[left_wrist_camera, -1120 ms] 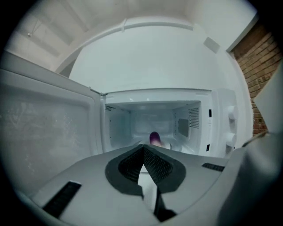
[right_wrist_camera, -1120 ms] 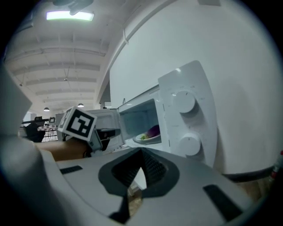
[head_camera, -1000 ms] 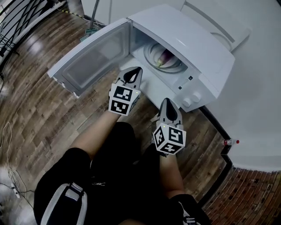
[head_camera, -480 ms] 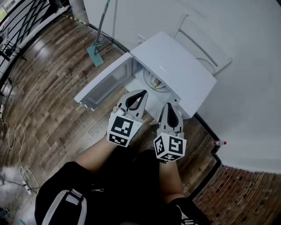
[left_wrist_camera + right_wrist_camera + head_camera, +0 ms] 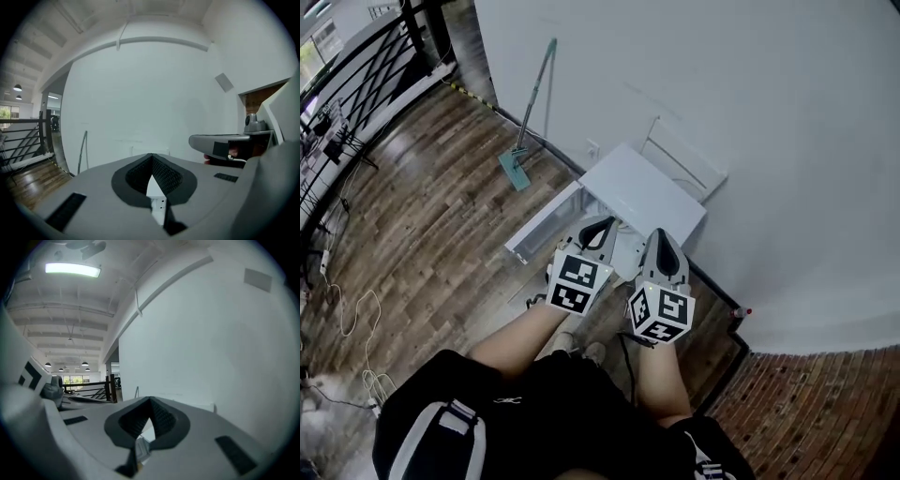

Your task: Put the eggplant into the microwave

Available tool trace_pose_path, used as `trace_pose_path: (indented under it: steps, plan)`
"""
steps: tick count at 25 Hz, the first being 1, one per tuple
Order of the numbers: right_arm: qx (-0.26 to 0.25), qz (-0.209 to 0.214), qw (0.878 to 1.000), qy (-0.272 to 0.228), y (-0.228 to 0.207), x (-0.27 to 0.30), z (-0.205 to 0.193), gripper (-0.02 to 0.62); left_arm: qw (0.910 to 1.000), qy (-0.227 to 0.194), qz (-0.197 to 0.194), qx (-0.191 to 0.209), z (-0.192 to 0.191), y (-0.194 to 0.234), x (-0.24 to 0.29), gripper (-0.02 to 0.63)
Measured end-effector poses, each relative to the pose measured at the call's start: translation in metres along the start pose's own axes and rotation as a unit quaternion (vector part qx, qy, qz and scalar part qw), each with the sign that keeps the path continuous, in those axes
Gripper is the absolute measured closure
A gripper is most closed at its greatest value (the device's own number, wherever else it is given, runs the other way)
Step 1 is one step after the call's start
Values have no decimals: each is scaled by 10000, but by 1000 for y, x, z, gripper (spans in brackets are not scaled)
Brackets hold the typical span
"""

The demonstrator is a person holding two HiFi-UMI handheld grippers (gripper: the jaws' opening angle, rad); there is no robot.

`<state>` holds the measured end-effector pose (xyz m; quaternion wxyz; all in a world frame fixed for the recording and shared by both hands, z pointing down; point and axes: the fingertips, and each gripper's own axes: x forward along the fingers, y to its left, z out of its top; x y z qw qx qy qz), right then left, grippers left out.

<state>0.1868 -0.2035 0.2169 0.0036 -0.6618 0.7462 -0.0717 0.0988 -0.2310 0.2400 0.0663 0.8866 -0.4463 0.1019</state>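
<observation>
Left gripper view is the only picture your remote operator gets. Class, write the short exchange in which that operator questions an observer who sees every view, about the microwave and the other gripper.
Operator: I see only white wall past my jaws. Is the microwave's door open?
Observer: Yes. In the head view the microwave stands on the floor against the wall, and its door is swung open to its left.
Operator: I see the other gripper only from the side. Does it hold anything?
Observer: No. The right gripper view shows the right gripper with its jaws together and nothing between them.
</observation>
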Motion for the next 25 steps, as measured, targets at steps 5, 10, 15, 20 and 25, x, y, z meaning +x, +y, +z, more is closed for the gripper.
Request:
trace_pose_path:
  steps: [5,10,15,20,25]
  plan:
    - [-69,-62,9999,-41,0,-20,15,591,9996,-242,-133,56,33,-18,-12,606]
    - [-145,-107,9998,-72,-3,-35,21,591,9989,-399,-247,38,48,-31,-19,606]
    - [-182,-153,9997,-102,-3,-37,26,591,9988,-401,-292,4,49,-33,-16,606]
    - [-282,-185,9993,-145,0,-41,31,591,9982,-476,-362,-105,55,-32,-20,606]
    - [-327,-184,9991,-198,2,-44,32,591,9972,-600,-409,-168,62,-34,-24,606]
